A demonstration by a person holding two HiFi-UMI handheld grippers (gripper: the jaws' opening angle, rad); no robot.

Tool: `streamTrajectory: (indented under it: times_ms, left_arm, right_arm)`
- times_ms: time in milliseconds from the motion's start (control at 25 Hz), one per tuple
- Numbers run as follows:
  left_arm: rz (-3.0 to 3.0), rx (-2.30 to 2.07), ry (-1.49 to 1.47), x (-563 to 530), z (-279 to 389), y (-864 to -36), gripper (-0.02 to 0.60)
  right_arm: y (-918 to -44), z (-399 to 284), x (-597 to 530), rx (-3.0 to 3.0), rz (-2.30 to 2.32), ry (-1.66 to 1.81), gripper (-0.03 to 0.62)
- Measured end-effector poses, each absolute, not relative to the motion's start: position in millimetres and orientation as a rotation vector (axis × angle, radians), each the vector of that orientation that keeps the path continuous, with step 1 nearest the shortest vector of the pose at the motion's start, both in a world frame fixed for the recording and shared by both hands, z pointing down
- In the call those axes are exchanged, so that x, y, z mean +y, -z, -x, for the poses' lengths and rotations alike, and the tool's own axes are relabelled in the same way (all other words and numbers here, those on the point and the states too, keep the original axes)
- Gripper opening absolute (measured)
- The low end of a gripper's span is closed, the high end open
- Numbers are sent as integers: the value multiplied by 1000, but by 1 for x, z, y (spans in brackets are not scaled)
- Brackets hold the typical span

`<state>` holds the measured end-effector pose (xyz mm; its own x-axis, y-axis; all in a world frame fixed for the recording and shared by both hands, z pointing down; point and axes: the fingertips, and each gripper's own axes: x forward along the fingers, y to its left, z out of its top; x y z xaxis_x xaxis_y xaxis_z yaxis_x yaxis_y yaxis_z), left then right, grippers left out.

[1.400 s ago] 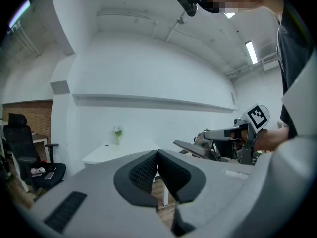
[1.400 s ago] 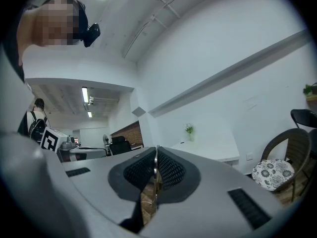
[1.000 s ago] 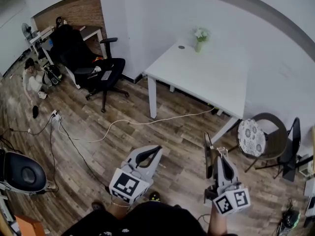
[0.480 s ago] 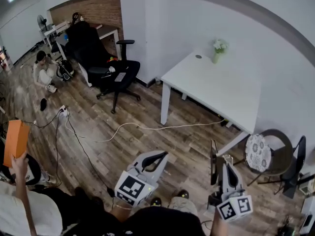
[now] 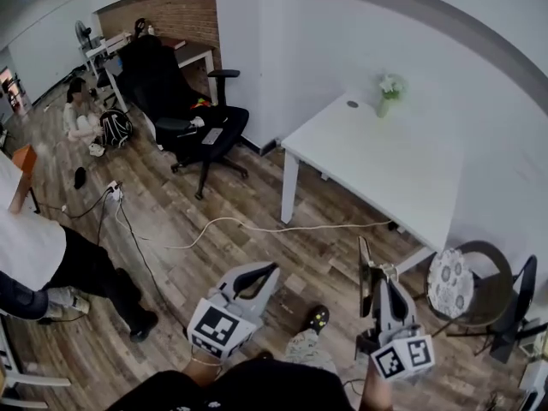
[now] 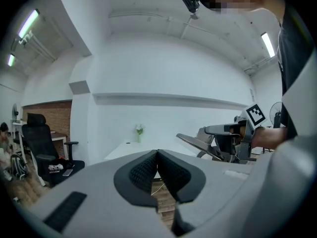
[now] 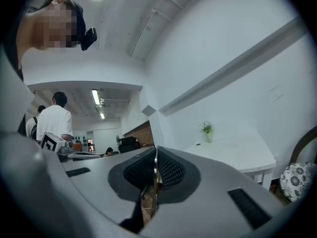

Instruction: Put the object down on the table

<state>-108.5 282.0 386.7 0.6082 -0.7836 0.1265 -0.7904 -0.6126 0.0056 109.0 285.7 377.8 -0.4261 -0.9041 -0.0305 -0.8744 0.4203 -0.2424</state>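
Progress is slight, by my judgement: the thing to be set down is not on the tabletop (image 5: 377, 161) but in the air, well short of its near edge. The right gripper (image 5: 377, 279) has its jaws clenched on a thin flat dark panel (image 5: 363, 272), held upright on edge; the right gripper view shows only its narrow edge pinched between the pads, and I cannot tell what the panel is. The left gripper (image 5: 270, 271) hangs further from the tabletop than the right one, its jaws pressed together with nothing between them. What is left is the whole delivery: closing on the tabletop, lowering the panel onto it and letting go.

Between the grippers and the tabletop lies wooden floor (image 5: 214, 247), crossed by a white cable (image 5: 257, 227) that runs under the tabletop's near side, a likely thing to trip on. A chair with a patterned round cushion (image 5: 449, 264) stands just beside the tabletop's near right corner and narrows the approach there. The tabletop itself is nearly bare; a small vase of flowers (image 5: 390, 88) stands at its far corner, well clear of the near edge. Well to the left of the tabletop are a black office chair (image 5: 205, 131), a standing person in a white top (image 5: 30, 247) and, beyond, a person sitting on the floor (image 5: 81, 118).
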Motion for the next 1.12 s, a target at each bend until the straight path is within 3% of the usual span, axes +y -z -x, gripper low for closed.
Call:
streamTrajectory:
  times_ms: [1120]
  left_arm:
    - [-2594, -1573, -276, 70, 34, -389, -5]
  right_arm:
    - [-393, -185, 33, 2622, 1366, 372, 9]
